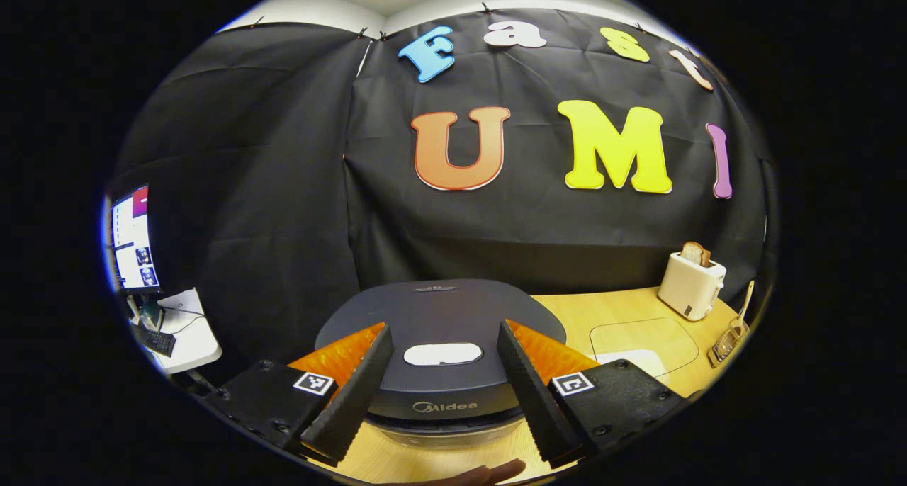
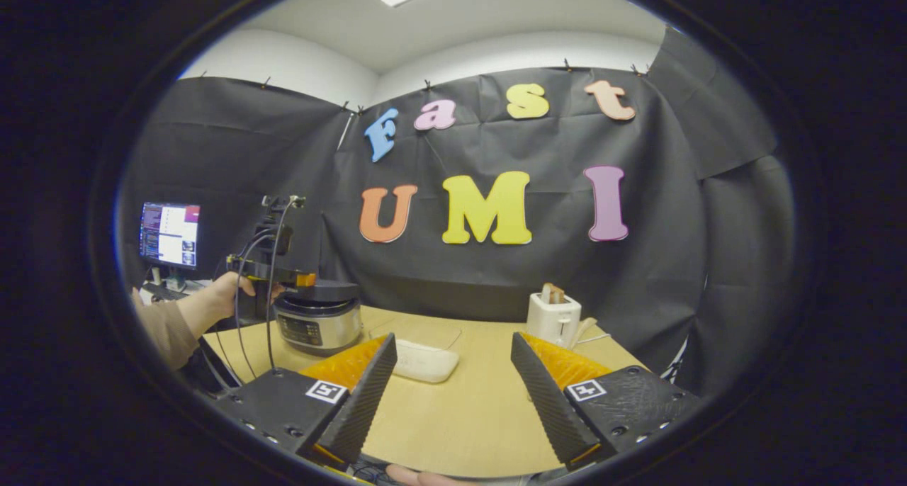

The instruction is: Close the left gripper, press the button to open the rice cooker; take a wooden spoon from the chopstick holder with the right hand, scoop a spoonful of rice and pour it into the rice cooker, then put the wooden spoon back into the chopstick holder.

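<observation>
**Hovering over the cooker lid, both tongs released**

Hanging just above the rice cooker [image 1: 439, 344], the left tongs [image 1: 443, 429] stood spread apart with nothing between the fingers, one finger [image 1: 354, 394] at each side of the pale button [image 1: 443, 353] on the shut dark lid. In the left gripper view, the cooker sat at 6 o'clock on the wooden desk [image 1: 616, 309]. A white toaster [image 1: 691, 284] with a slice of bread in it stood toward 3 o'clock, and past it, at the desk's edge, the chopstick holder [image 1: 726, 344] carried the wooden spoon [image 1: 745, 302], its handle sticking up.

In the right gripper view, the right tongs [image 2: 453, 415] were likewise released and empty, held over the bare desk. A white dish [image 2: 425, 360] lay just ahead of them at 12 o'clock, whether it held rice I could not tell. At 10 o'clock a hand [image 2: 230, 291] gripped the left gripper above the cooker's lid. A lit monitor [image 2: 170, 234] stood farther off at 9 o'clock.
</observation>
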`<state>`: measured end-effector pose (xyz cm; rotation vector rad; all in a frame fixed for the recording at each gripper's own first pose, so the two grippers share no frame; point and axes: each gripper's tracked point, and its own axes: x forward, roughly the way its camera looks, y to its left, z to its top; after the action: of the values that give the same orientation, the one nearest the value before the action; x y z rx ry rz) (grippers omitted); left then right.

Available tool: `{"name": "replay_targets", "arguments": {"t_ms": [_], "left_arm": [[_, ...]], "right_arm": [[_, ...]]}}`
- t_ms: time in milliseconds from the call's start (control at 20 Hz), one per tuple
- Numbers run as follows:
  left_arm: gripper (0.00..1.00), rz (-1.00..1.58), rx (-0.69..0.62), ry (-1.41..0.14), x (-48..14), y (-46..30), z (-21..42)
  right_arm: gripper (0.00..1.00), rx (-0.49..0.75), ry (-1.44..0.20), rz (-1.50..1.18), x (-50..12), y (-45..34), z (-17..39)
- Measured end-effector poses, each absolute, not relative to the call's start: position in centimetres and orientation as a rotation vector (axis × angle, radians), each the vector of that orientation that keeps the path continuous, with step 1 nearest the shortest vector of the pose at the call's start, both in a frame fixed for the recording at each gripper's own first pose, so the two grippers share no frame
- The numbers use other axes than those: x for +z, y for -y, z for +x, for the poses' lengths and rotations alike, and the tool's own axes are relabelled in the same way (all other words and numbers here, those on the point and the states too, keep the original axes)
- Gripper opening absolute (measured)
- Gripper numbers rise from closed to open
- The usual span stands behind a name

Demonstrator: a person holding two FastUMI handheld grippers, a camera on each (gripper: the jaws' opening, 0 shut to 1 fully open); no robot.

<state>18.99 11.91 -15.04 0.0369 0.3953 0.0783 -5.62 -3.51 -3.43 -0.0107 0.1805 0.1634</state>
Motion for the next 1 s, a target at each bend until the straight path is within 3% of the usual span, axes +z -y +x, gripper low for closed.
{"name": "replay_targets", "arguments": {"t_ms": [500,1000], "left_arm": [[0.95,0.038,0.089,-0.359,-16.7,-11.8,18.6],[0.95,0.045,0.133,-0.285,-16.8,-11.9,18.1]], "right_arm": [[0.96,0.114,-0.215,0.031,-3.7,5.8,-5.2],[0.96,0.160,-0.189,0.013,-3.3,4.8,-5.7]]}}
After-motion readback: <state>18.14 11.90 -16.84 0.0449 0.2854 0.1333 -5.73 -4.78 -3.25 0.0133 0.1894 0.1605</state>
